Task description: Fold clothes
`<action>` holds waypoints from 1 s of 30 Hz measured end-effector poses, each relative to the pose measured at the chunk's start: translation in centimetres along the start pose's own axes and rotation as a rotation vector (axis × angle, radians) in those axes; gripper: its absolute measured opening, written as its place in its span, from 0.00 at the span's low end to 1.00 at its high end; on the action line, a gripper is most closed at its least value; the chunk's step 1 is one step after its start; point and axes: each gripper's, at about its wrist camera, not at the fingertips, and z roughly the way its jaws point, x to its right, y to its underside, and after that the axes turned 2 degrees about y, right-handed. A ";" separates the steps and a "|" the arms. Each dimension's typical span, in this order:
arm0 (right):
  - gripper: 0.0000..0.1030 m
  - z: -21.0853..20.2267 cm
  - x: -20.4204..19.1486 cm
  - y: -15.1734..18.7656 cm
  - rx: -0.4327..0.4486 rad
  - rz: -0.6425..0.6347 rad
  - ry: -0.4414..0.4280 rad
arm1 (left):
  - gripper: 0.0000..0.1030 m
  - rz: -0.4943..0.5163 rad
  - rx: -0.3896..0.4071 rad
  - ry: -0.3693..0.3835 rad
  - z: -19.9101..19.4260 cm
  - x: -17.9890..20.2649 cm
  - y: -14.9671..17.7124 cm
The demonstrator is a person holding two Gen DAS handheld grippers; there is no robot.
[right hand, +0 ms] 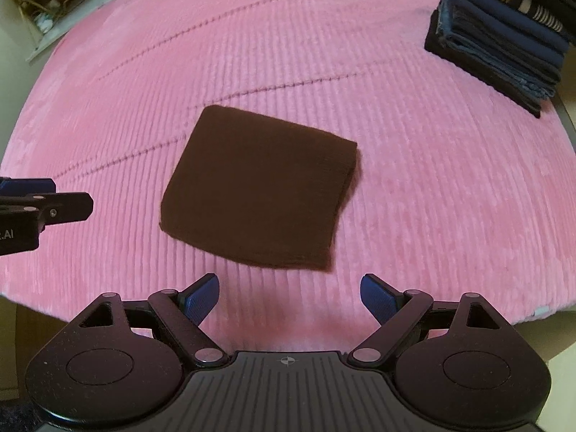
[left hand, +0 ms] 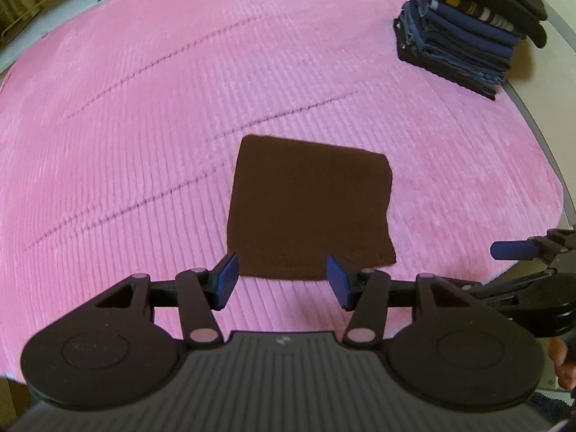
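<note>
The pink blanket (right hand: 414, 187) covers the whole surface, plush and ribbed, with a stack of folded clothes (left hand: 468, 32) at its far right corner and the brown cloth (right hand: 259, 190) lying mid-blanket as a neat flat rectangle, apart from the stack. Both claws hang at its near edge, the left claw (left hand: 282, 280) spread and empty with its tips just over the hem, the right claw (right hand: 289, 297) spread wide and empty too, short of the cloth. The risk, I'd say, is a pinch that catches only the top layer and peels the fold open, or snags the soft pile beneath; carried carelessly, the rectangle could also sag apart or nudge that tall stack askew.
</note>
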 end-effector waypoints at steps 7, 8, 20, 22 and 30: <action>0.86 0.1 -1.4 0.2 0.002 0.061 0.012 | 0.52 0.075 0.009 0.030 -0.1 -0.9 -0.8; 0.86 0.2 -1.5 0.3 0.001 0.070 0.016 | 0.52 0.083 0.007 0.034 0.0 -1.0 -0.9; 0.86 1.1 -2.0 1.2 -0.033 0.165 0.047 | 0.52 0.149 -0.030 0.080 2.1 -1.5 -0.9; 0.86 1.3 -2.1 1.2 -0.035 0.172 0.050 | 0.52 0.156 -0.036 0.085 2.4 -1.5 -0.9; 0.86 2.2 -2.3 1.4 -0.058 0.185 0.055 | 0.52 0.164 -0.056 0.090 3.5 -1.9 -1.0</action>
